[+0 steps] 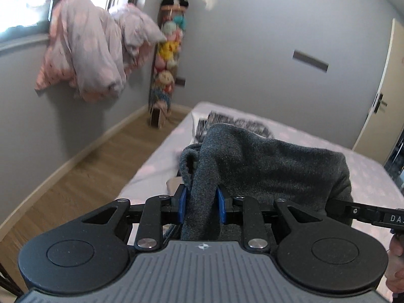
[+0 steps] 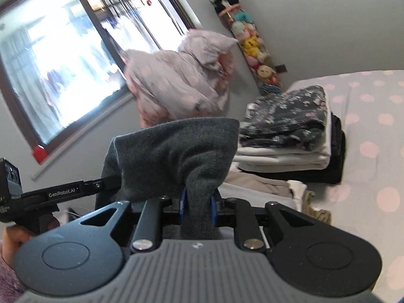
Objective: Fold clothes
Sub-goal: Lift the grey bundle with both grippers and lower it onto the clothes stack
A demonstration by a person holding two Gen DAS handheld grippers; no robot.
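Note:
A dark grey knitted garment (image 1: 265, 161) hangs in the air above the bed, stretched between both grippers. My left gripper (image 1: 201, 203) is shut on one bunched edge of it, the cloth squeezed between the blue pads. In the right wrist view the same grey garment (image 2: 176, 151) drapes over my right gripper (image 2: 197, 205), which is shut on another bunched edge. The right gripper's arm (image 1: 366, 213) shows at the right edge of the left wrist view, and the left gripper's arm (image 2: 65, 189) at the left of the right wrist view. The fingertips are hidden by cloth.
The bed (image 2: 373, 126) has a pale sheet with pink dots. A stack of folded clothes (image 2: 290, 131) lies on it, with loose beige and white garments (image 2: 265, 189) in front. A pink quilt (image 1: 85, 50) hangs at the window. A column of plush toys (image 1: 166, 50) stands in the corner, above a wooden floor (image 1: 75, 181).

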